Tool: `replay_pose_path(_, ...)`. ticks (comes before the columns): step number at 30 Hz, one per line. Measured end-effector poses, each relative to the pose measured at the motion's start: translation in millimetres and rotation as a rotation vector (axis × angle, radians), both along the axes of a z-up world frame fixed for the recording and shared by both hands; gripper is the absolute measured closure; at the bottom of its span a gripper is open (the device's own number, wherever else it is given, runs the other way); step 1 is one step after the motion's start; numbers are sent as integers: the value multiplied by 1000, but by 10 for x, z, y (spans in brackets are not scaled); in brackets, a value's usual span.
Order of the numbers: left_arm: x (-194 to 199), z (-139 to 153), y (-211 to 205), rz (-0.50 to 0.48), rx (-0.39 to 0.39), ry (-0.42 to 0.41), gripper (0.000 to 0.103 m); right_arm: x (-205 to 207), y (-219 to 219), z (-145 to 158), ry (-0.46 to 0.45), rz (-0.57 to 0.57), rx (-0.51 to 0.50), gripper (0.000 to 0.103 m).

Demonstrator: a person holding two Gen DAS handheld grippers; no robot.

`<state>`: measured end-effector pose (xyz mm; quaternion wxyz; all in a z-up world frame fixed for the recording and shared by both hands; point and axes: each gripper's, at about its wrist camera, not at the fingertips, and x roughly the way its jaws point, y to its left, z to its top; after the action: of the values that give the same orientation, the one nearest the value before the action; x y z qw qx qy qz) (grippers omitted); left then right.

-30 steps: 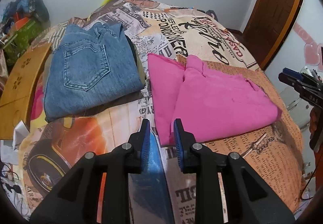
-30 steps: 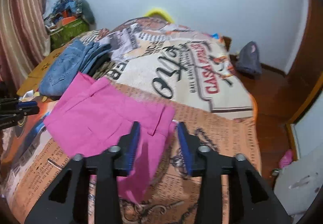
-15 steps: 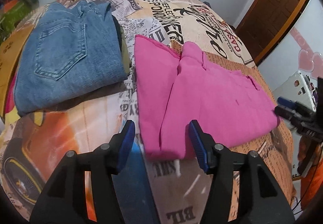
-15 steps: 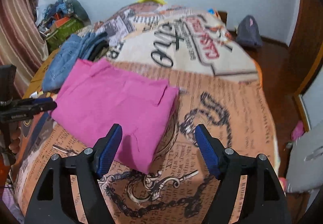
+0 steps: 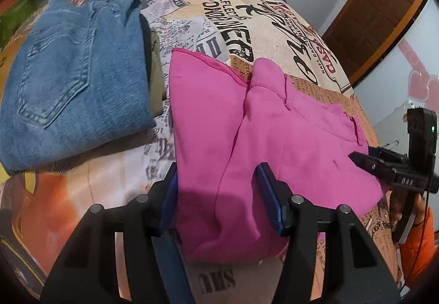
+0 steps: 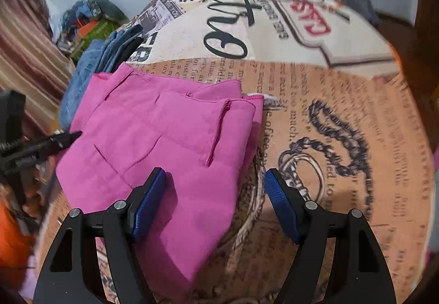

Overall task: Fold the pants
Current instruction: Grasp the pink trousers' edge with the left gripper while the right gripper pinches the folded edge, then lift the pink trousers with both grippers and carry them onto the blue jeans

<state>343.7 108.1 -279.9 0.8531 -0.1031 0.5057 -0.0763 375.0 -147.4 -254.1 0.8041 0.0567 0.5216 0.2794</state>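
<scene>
Pink pants (image 5: 269, 139) lie folded on the printed bedspread (image 5: 247, 24); they also show in the right wrist view (image 6: 153, 139). My left gripper (image 5: 219, 198) is open, its blue pads straddling the near corner of the pink pants. My right gripper (image 6: 214, 204) is open over the opposite near corner of the pants, one pad above the cloth, the other over the bedspread (image 6: 343, 117). Each gripper shows in the other's view, the right one (image 5: 384, 167) and the left one (image 6: 41, 147).
Folded blue jeans (image 5: 74, 84) lie left of the pink pants, also visible in the right wrist view (image 6: 87, 68). A pile of clutter (image 6: 90, 19) sits by the wall. A wooden door (image 5: 384, 16) stands at the right.
Both grippers have opened wider and moved in low over the pink pants' near corners. The pants have not moved.
</scene>
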Motion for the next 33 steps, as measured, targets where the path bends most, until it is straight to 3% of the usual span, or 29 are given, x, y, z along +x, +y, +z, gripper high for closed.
replay_pose_path(2,39,-10,-9,1,3,1,51,30,-1,-12,0,4,7,38)
replay_pose_path(4,90,-30,-14,20,-11,8,59,47,28,-15,-3,20,4,42)
replay_pose_path(6,112,-34,-38,24,-12,8,73,69,65,-19,-4,35,8,50)
replay_pose_path(7,113,-29,-57,21,-9,8,75,80,78,-17,-5,39,12,55)
replay_pose_path(11,51,83,-171,-3,73,-35,94,94,117,37,-38,40,-7,73)
replay_pose_path(16,-74,304,-200,-18,91,-85,96,57,91,192,-94,21,-2,85)
replay_pose_path(24,-368,739,-188,4,91,-181,96,-115,168,662,-192,38,15,87)
replay_pose_path(33,-791,1278,104,53,105,-295,96,-350,413,1224,-323,79,15,87)
